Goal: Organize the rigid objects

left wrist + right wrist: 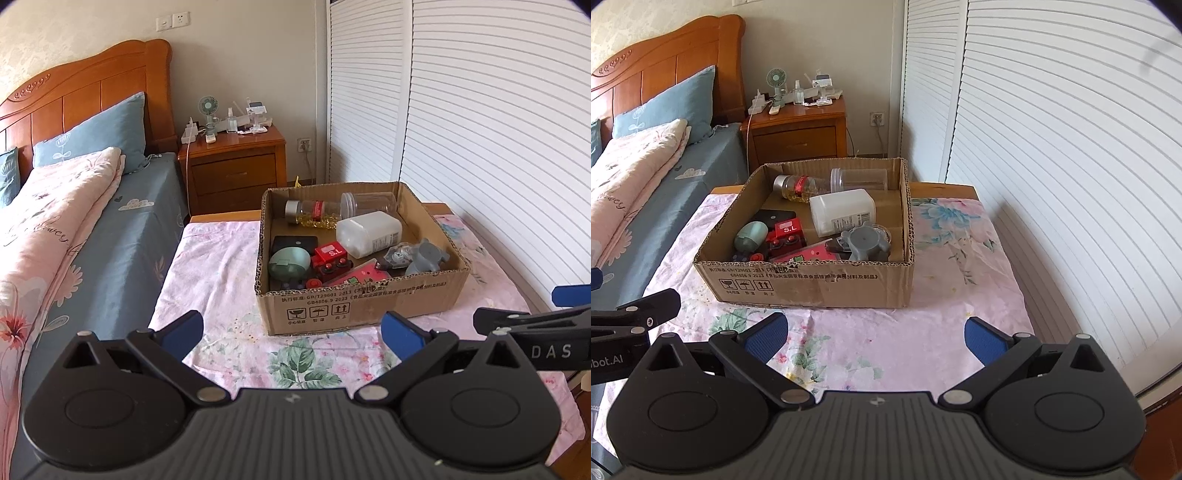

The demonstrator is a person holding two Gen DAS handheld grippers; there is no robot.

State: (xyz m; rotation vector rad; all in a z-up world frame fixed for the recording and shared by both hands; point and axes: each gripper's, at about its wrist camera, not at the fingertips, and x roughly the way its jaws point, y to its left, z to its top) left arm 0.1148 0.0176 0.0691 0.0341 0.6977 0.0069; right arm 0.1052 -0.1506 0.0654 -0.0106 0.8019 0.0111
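Note:
A cardboard box (354,306) (812,288) stands on a pink floral tablecloth (229,258). Inside lie a white plastic bottle (369,230) (842,216), a glass jar of yellow capsules (314,212) (796,186), a clear jar (369,203), a red toy train (330,256) (786,234), a green egg-shaped object (288,262) (750,236), a grey toy (424,256) (866,242) and a pink card (362,277). My left gripper (291,332) is open and empty in front of the box. My right gripper (875,336) is open and empty, also in front of the box.
A bed (74,221) with a pink quilt lies to the left. A wooden nightstand (232,162) with a small fan and clutter stands behind. White louvred closet doors (480,129) run along the right. The other gripper shows at each view's edge (535,332).

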